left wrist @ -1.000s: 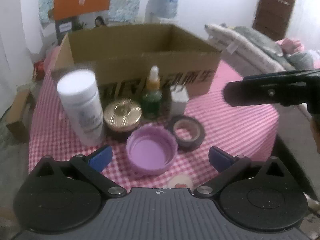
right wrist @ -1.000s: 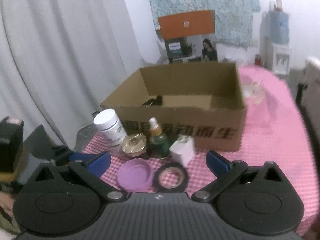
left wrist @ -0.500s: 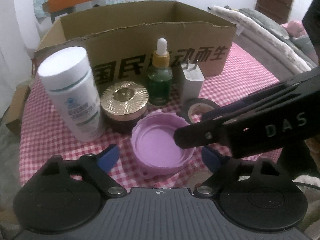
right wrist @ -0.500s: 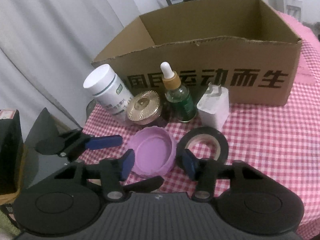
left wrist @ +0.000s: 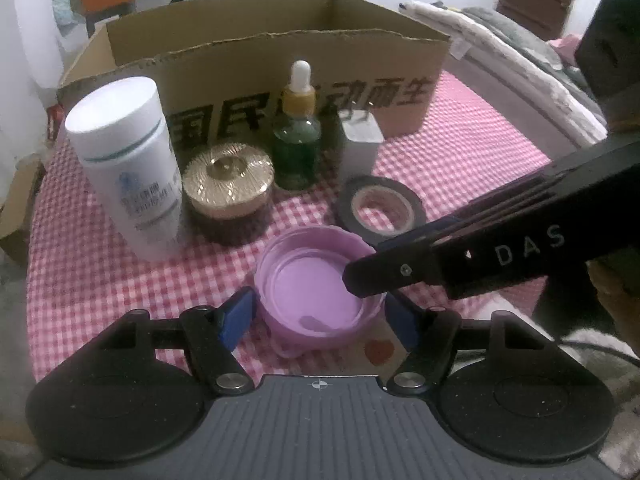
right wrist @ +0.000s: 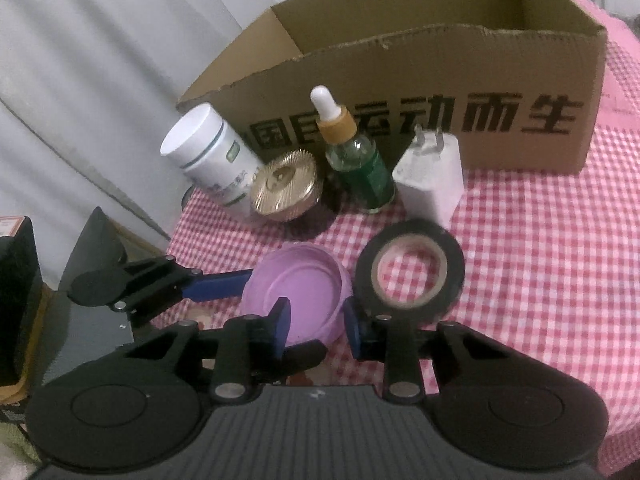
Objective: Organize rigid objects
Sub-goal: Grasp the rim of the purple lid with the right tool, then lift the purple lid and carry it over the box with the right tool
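A purple lid [left wrist: 312, 292] lies open side up on the pink checked cloth. My left gripper [left wrist: 320, 312] is closing on it, and both blue pads touch its outer sides. My right gripper [right wrist: 316, 322] reaches in from the right and is also closing. One of its fingers is inside the lid [right wrist: 296, 284], the other outside against the black tape roll [right wrist: 364, 276]. The lid's thin rim stands loose between those pads. The right gripper's black finger [left wrist: 400, 276] crosses the lid in the left wrist view.
Behind the lid stand a white bottle [left wrist: 128, 168], a gold-topped jar [left wrist: 228, 184], a green dropper bottle [left wrist: 298, 140] and a white charger [left wrist: 360, 140]. The open cardboard box [left wrist: 280, 52] sits behind them. The table edge drops off at the left.
Both grippers narrowed from wide open. The right gripper dropped down to the lid and put one finger inside it. The left pads closed in against the lid's sides.
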`<state>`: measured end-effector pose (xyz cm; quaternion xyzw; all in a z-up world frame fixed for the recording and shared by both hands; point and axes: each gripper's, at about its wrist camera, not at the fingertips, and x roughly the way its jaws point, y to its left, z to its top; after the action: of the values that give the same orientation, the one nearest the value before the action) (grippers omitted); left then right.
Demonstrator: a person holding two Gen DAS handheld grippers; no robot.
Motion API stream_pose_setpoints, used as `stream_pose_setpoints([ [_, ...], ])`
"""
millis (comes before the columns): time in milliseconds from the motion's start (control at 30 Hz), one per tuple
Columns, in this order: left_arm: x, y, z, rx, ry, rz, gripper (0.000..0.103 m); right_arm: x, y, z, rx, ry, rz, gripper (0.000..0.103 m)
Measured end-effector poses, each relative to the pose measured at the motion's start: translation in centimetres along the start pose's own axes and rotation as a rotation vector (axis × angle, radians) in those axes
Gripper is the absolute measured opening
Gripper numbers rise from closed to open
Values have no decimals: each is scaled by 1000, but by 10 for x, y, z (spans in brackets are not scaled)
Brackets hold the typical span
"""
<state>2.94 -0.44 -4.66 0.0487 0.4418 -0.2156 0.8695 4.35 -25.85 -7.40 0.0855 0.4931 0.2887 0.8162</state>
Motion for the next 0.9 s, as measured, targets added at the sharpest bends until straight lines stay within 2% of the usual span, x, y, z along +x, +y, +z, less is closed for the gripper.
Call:
stream_pose_setpoints([
  [167,-10,0,-2,-1,-8,-4,74,-3,3,-3,-10,1,-14,31],
  [333,1,-1,2,23,21,-1,80,2,4,3,-28,-6,-34,31],
  [500,11,-3,4,35,25,8,80,12,4,3,-47,6,-38,31],
  [600,14,-4,6,44,21,11,76,17,4,3,-55,10,-41,31],
  [800,14,-4,7,39,8,27,75,19,4,2,-63,8,-41,22],
  [900,5,-5,9,34,-13,35,75,15,7,2,-73,-3,-35,22],
])
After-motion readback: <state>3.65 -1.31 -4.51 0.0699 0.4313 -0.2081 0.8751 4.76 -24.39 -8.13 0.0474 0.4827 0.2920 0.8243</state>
